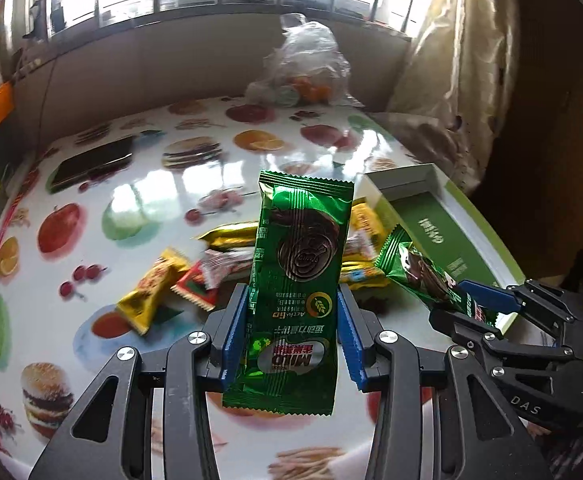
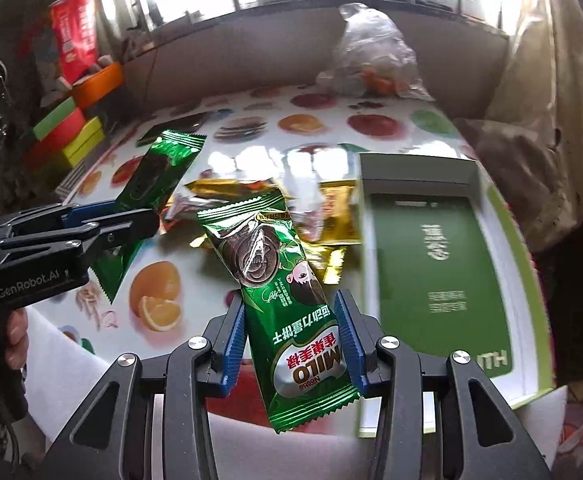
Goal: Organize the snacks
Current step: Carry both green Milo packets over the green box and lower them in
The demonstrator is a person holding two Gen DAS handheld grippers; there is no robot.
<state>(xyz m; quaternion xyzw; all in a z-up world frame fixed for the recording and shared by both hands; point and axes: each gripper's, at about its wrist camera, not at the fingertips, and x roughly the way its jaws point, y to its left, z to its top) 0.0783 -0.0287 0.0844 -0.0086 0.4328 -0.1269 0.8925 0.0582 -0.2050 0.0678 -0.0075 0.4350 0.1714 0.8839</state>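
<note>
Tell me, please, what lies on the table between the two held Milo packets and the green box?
In both wrist views, a loose heap of gold snack packets lies there on the fruit-print table, beyond the left Milo packet, beside the right Milo packet and against the green box.

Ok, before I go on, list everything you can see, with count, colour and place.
Milo packets: two, green, one in each gripper; left one, right one.
Loose snacks: several, yellow, gold and red, mid-table; exact count unclear.
Box: one, white with green inside, open, on the table's right side.
Phone: one, black, far left of table.
Plastic bag: one, clear, orange items inside, far edge.
Table: one, white with fruit and burger prints.
Colourful boxes: several, left of the table.
Left gripper: jaws closed on its packet.
Right gripper: jaws closed on its packet.
</note>
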